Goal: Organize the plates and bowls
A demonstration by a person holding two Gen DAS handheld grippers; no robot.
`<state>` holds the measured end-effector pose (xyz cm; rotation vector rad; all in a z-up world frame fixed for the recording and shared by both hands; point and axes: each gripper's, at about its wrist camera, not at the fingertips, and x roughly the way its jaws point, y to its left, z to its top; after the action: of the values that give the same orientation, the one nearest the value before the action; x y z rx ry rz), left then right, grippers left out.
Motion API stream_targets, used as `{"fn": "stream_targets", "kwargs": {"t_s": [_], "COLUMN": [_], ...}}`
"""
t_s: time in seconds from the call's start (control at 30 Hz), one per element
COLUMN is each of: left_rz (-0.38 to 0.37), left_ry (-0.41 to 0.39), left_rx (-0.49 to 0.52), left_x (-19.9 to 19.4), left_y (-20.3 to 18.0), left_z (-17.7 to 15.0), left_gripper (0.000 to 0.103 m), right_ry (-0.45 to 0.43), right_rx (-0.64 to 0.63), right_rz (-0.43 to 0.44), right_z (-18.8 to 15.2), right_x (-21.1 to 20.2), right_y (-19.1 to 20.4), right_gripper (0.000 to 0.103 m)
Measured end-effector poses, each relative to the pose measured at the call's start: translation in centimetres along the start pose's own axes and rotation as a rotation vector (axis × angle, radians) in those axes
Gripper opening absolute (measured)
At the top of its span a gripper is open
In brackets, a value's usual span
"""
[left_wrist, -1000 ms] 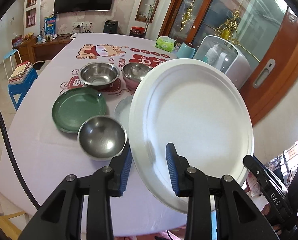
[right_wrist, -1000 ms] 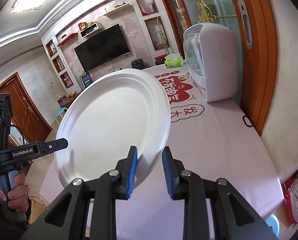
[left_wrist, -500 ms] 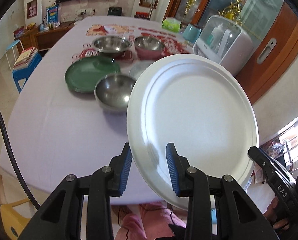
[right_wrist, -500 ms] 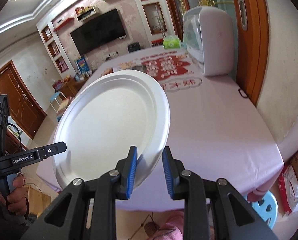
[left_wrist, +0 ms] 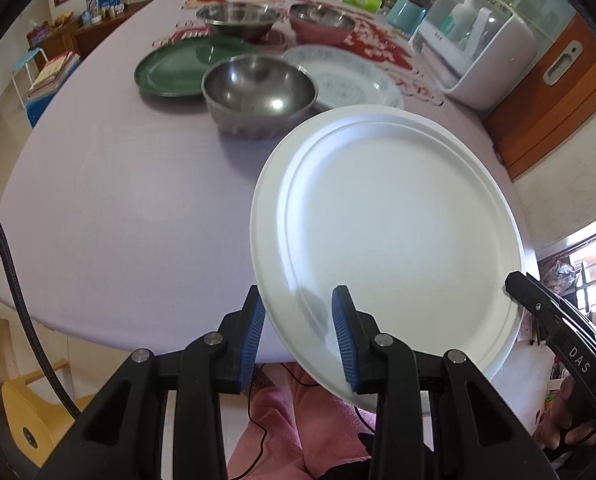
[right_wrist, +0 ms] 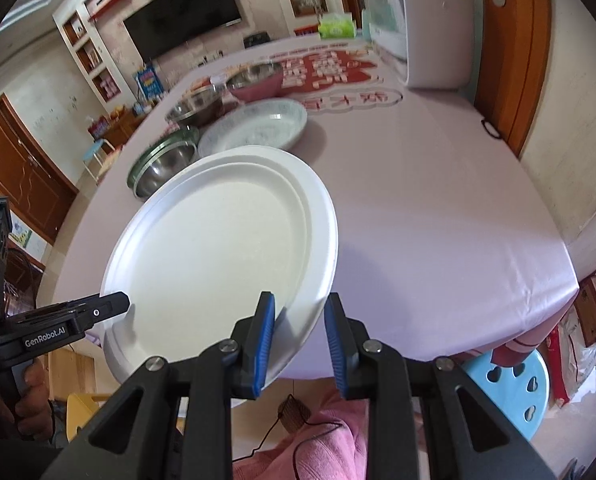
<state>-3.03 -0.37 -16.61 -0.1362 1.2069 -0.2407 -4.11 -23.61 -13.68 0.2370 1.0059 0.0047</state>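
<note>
A large white plate [left_wrist: 390,232] hangs tilted above the near edge of the table, held by both grippers. My left gripper [left_wrist: 298,304] is shut on its near-left rim. My right gripper [right_wrist: 300,304] is shut on the white plate [right_wrist: 217,248] at its near-right rim. Each gripper's tip shows in the other's view, at the plate's edge. Beyond the plate stand a steel bowl [left_wrist: 257,92], a green plate [left_wrist: 169,68], a patterned plate [left_wrist: 350,76], a second steel bowl [left_wrist: 237,18] and a pink bowl [left_wrist: 322,24].
The lilac table [left_wrist: 117,200] reaches from the bowls to its near edge. A white appliance [left_wrist: 478,52] stands at the far right by a wooden door. A light blue stool [right_wrist: 510,384] sits on the floor at the right. The person's pink clothing shows below.
Both grippers have sunk with the white plate toward the table's near edge and pitched downward. The plate now lies flatter, and the bowls behind it have come into view.
</note>
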Motion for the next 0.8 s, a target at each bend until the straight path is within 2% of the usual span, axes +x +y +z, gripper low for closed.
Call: {"fn": "stream_targets", "kwargs": {"t_s": [0.4,0.8], "left_rz": [0.032,0.036], "left_ry": [0.074,0.132], "left_rx": [-0.012,-0.063], "left_x": [2.9,6.2], "left_y": [0.3,-0.2], "left_z": [0.8,3.3], "left_gripper": [0.032,0.032], "right_ry": [0.134,0.227], "right_rx": [0.016,-0.01], "right_rz": [-0.014,-0.024], "right_z": [1.4,4.2], "right_x": [4.3,7.9], "right_y": [-1.1,-2.3], "right_gripper": [0.025,0.025]}}
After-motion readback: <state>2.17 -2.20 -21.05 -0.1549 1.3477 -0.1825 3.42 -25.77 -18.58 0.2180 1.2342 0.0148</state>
